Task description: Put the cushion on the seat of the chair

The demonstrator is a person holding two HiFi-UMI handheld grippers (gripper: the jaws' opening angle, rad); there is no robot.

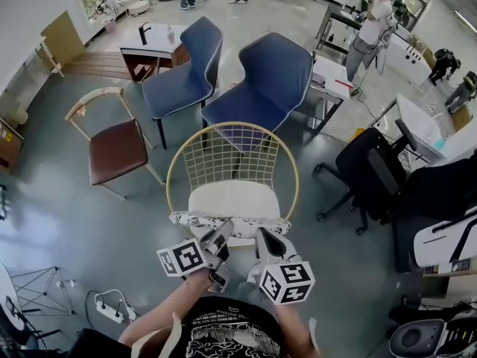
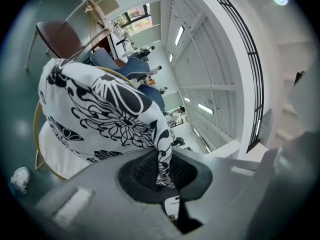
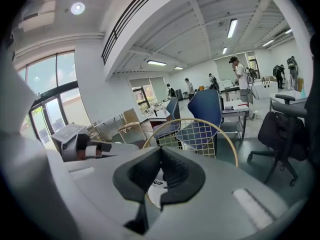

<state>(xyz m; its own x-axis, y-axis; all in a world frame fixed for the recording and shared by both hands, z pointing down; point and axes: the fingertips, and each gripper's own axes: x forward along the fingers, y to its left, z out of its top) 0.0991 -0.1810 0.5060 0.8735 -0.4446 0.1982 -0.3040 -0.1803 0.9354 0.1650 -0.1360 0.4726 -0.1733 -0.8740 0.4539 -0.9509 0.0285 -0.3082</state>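
Note:
A gold wire chair (image 1: 232, 151) with a white seat pad (image 1: 232, 198) stands right in front of me. The cushion (image 1: 223, 221), white with a black flower print, hangs flat over the seat's front edge. My left gripper (image 1: 221, 233) is shut on its near edge; in the left gripper view the printed fabric (image 2: 100, 109) runs down between the dark pads (image 2: 145, 171). My right gripper (image 1: 267, 237) is beside it with its jaws together, and a bit of printed cushion (image 3: 157, 186) shows between its pads (image 3: 175, 171). The chair's back (image 3: 200, 131) rises beyond.
Two blue chairs (image 1: 182, 80) (image 1: 272, 80) stand behind the wire chair, with a brown-seated chair (image 1: 115, 149) to the left. A black office chair (image 1: 373, 170) is to the right. A power strip (image 1: 112, 308) lies on the floor near left. Desks and people are farther back.

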